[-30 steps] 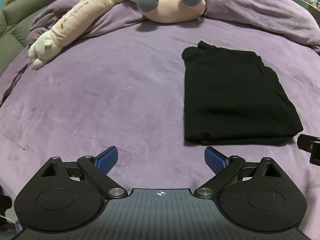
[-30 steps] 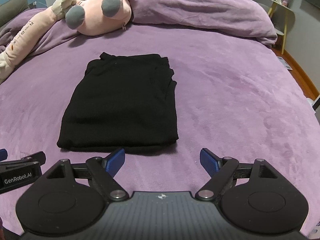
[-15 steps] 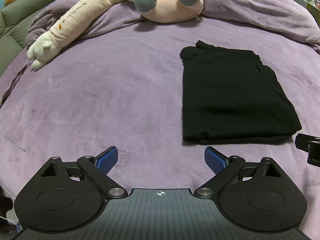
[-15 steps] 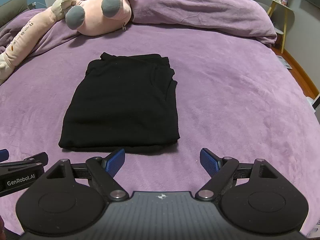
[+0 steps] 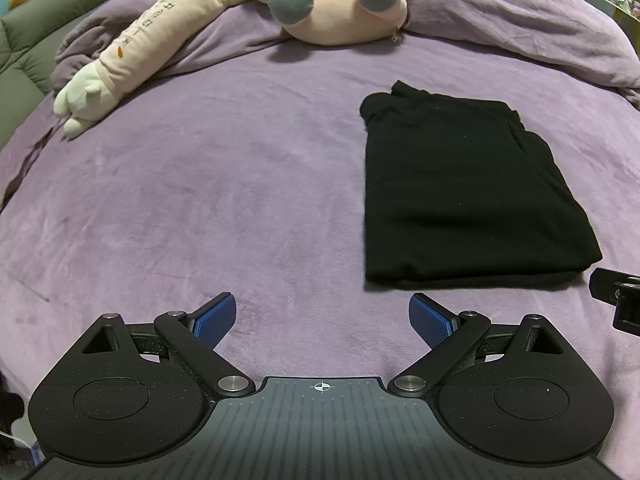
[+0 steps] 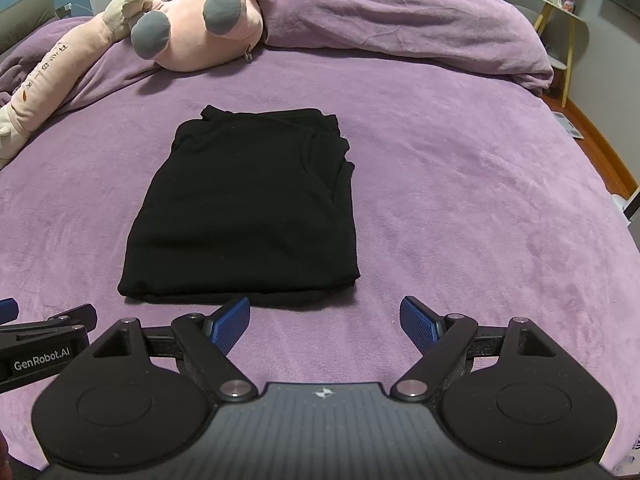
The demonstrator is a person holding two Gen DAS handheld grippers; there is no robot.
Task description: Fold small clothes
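A black garment (image 5: 464, 188) lies folded into a flat rectangle on the purple bed (image 5: 200, 184). In the right wrist view the garment (image 6: 248, 204) sits ahead and slightly left of centre. My left gripper (image 5: 322, 316) is open and empty, hovering over bare blanket to the left of the garment's near edge. My right gripper (image 6: 325, 318) is open and empty, just short of the garment's near right corner. Neither gripper touches the cloth.
A large pink plush toy (image 5: 340, 4) and a long pink plush (image 5: 152, 40) lie at the far side of the bed. A bunched purple duvet (image 6: 400, 28) lies at the back right. A small side table (image 6: 560, 12) stands beyond the bed's right edge.
Both grippers have drawn back slightly toward the near edge of the bed; the garment has not moved. Both stay open.
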